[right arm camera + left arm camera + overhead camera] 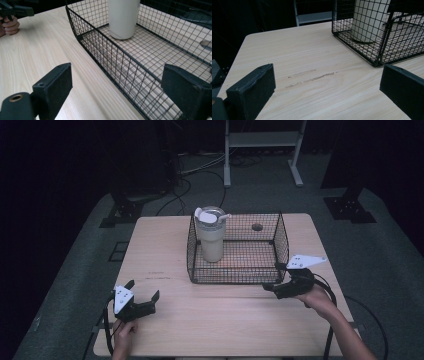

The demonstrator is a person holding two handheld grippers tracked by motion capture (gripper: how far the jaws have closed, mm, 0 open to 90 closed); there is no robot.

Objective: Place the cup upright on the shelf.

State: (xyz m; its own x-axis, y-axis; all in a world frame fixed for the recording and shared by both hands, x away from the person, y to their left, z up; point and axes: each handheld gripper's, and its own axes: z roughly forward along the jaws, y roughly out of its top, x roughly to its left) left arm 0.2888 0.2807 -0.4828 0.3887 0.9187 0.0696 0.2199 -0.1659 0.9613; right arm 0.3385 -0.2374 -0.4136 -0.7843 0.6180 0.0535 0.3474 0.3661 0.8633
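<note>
From the high view, a black wire basket (239, 251) sits on the far middle of the wooden table (170, 320), and a cream tumbler (210, 236) stands upright in its left part, lid on, with a small dark round thing (257, 226) lying near the basket's back wall. The right gripper (278, 279) is right at the basket's near right corner, jaws spread, one of them just about at the wire. The left gripper (145, 289) is well off to the left near the table's front edge, jaws spread too, holding nothing.

Left gripper view: both black jaws stand wide apart over bare wood with a few scuff marks (312, 78). The basket (372, 47) is up ahead to the right, the tumbler (368, 21) inside it.

Right gripper view: jaws wide open, the basket's (112, 45) near wall running between them, so the right jaw looks to be on the inside of the wire and the left one outside. The tumbler (123, 18) stands farther in. The other hand (10, 26) shows at top left.
</note>
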